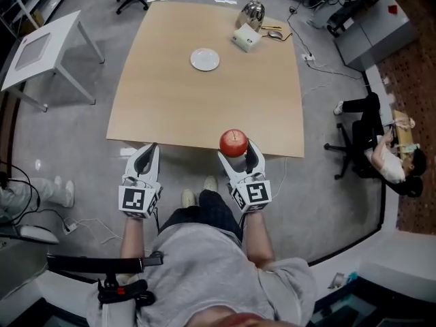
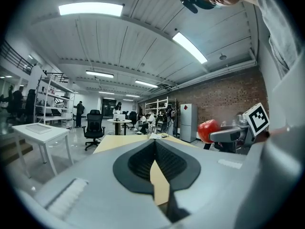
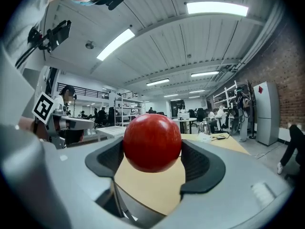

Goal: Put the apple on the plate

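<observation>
The right gripper (image 1: 235,152) is clamped on a round, glossy red apple (image 1: 233,142). Its two dark pads press the fruit from either side, and in its own view the apple fills the space between the jaws with bare tabletop showing under it. From where I stand the apple hangs in the air just over the near edge of the large light-wood table (image 1: 170,107), close to the person's body, with what looks like its stem dimple turned up.

The small round white plate (image 1: 204,59) sits well apart from it, far across the table toward the back. It lies straight ahead of the right gripper and a little to its left. The wood between apple and plate is bare. A shiny silver rounded object (image 1: 253,13) and a small white box (image 1: 246,39) stand beyond and to the right of the plate, off that line.

The left gripper (image 1: 146,152) holds nothing. Its jaws are drawn together, leaving only a sliver of table colour between the pads, and it hangs at the near edge beside the other.

I'd judge the carry to be a long reach forward with a slight drift left. The right hand is already loaded, and it is also the one more nearly in line with the plate.
</observation>
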Demonstrator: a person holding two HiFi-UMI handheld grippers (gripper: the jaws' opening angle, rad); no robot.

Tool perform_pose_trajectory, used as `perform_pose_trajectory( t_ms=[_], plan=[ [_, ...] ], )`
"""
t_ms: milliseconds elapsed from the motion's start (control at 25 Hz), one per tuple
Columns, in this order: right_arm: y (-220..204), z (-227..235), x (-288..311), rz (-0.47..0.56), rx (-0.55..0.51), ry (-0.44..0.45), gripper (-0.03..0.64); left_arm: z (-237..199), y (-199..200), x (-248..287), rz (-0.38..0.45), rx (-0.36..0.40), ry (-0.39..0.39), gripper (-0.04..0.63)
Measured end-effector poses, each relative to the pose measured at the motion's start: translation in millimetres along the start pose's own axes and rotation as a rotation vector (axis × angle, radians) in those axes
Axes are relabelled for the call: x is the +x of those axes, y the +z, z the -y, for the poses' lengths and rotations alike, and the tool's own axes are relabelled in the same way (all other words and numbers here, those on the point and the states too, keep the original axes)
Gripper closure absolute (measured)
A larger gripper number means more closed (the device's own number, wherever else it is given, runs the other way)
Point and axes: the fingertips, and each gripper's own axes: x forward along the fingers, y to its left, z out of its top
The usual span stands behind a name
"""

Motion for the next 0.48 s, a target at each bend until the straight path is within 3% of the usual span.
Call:
perform_pose_trajectory(
  t_ms=[480],
  plan=[
    [-16,38,69,0.011,-0.058,0.054,0.238,-20,-19,81,0.004,0.026,0.003,0.577]
  ],
)
